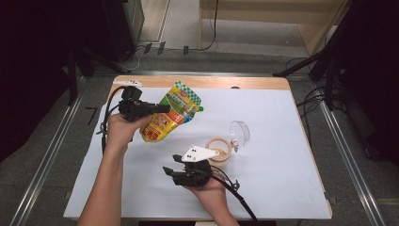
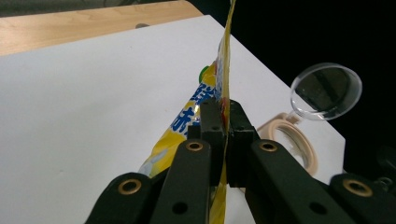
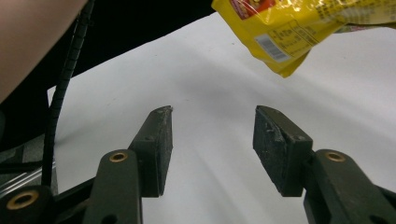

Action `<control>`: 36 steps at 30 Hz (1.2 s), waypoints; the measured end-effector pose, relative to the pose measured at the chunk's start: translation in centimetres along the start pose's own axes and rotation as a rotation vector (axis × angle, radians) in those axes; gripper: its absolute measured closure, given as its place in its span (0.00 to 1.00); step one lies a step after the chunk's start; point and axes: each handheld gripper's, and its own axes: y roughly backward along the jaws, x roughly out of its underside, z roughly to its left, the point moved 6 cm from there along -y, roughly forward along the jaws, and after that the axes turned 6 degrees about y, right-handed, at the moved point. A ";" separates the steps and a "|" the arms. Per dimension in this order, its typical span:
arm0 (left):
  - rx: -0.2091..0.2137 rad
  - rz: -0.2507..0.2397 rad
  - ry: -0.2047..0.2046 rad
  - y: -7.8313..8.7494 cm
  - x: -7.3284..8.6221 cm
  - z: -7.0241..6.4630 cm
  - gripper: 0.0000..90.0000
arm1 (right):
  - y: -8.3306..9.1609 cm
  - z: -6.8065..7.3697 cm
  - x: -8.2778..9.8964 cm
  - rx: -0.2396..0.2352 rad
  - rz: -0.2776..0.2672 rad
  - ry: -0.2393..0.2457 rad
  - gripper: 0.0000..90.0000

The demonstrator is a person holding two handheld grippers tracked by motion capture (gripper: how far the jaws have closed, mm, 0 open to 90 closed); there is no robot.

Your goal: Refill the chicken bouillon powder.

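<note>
A yellow food pouch [image 1: 171, 113] with a green-checked top hangs tilted above the white sheet at the table's back left. My left gripper [image 1: 164, 108] is shut on the pouch's edge. In the left gripper view the pouch [image 2: 205, 93] runs edge-on between the closed pads [image 2: 212, 121]. My right gripper [image 1: 167, 170] hovers low near the front middle with its jaws pointing left. In the right gripper view it [image 3: 212, 123] stands open with only bare sheet between its fingers, and the pouch's lower corner [image 3: 299, 28] hangs beyond them at the upper right.
A round beige container [image 1: 219, 149] stands just right of the right gripper, and a clear plastic domed piece [image 1: 240, 133] lies beside it. A white sheet [image 1: 282, 179] covers most of the wooden table [image 1: 211, 82]. Cables trail from both grippers.
</note>
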 end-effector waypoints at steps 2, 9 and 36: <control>-0.006 -0.017 -0.001 -0.6 -0.2 0.4 0.99 | 0.1 -0.2 0.0 0.004 -0.001 -0.001 0.54; -0.031 0.005 0.023 -2.5 0.4 2.1 0.99 | 0.5 -0.5 0.3 0.025 0.007 -0.006 0.54; -0.032 0.058 0.038 0.0 2.4 2.1 0.95 | 0.5 -0.5 -0.1 0.011 0.017 0.006 0.54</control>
